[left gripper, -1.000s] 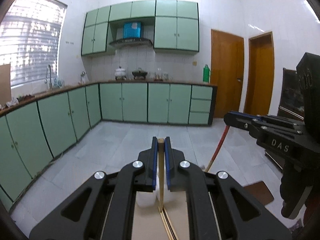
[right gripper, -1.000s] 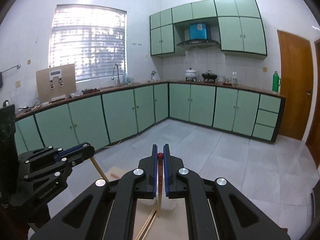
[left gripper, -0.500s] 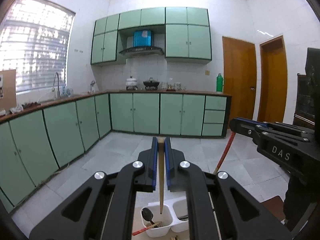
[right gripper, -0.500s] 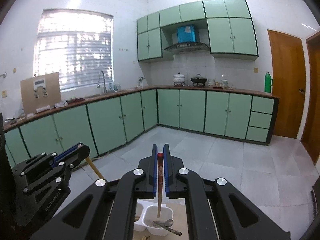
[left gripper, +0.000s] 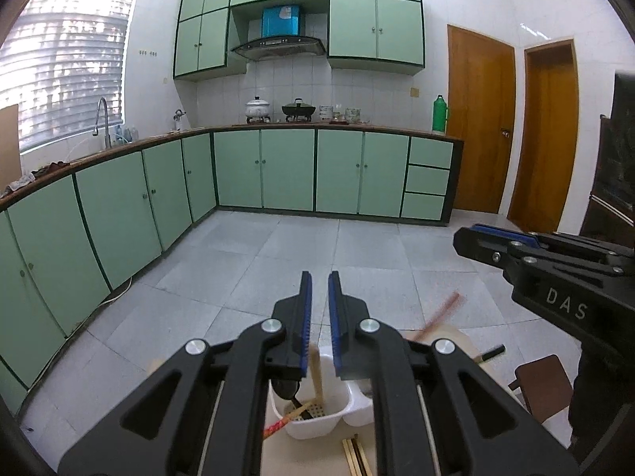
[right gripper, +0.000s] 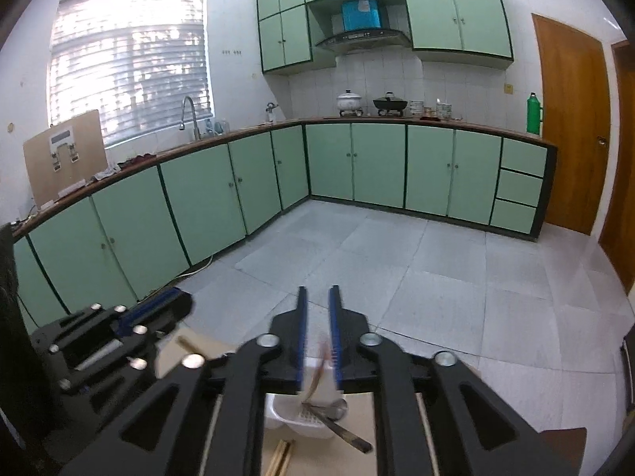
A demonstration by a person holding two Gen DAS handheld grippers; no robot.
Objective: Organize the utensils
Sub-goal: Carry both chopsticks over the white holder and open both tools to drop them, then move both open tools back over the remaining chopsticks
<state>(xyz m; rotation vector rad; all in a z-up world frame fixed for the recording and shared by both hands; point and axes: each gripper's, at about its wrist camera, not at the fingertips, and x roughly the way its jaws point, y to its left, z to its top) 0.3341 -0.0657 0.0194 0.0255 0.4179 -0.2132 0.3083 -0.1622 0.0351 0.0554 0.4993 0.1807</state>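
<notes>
Left gripper (left gripper: 318,317): jaws opening; the wooden chopstick (left gripper: 316,373) drops free between them into the white divided holder (left gripper: 317,428).
Right gripper (right gripper: 317,329): jaws opening; the red chopstick (right gripper: 317,377), blurred, falls loose into the holder's other compartment.
Task meaning: both sticks look delivered; more chopsticks (left gripper: 354,456) wait on the table.
Versus a second ago: both grippers were clamped on their sticks; the holder was barely in view.
</notes>
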